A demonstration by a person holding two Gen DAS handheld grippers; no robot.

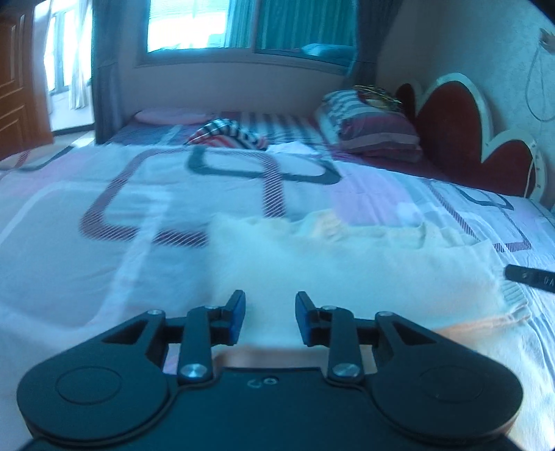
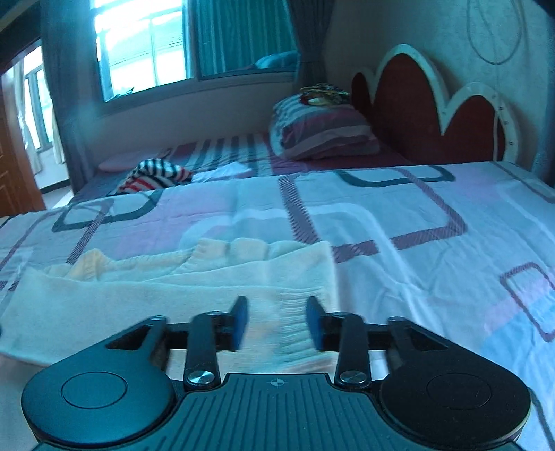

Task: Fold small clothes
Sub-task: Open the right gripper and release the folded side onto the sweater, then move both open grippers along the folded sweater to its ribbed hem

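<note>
Cream garment (image 1: 347, 263) spread flat on patterned bedspread (image 1: 104, 208), near edge toward both cameras. Left gripper (image 1: 270, 317) low over its near hem, fingers apart, nothing between. Right gripper (image 2: 277, 321) above ribbed corner, fingers likewise apart. Beyond: striped cloth bundle (image 2: 152, 177), striped pillow (image 2: 322, 132), red scalloped headboard (image 2: 426, 114), window (image 1: 194, 24).

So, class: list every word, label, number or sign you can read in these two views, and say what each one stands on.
Pale marks on the dark object at the left view's right edge: too blurred to read.
Scratched marks on the left gripper body: unreadable.
Crosshair sign, no letters, on the right gripper body.
Nothing else readable.
</note>
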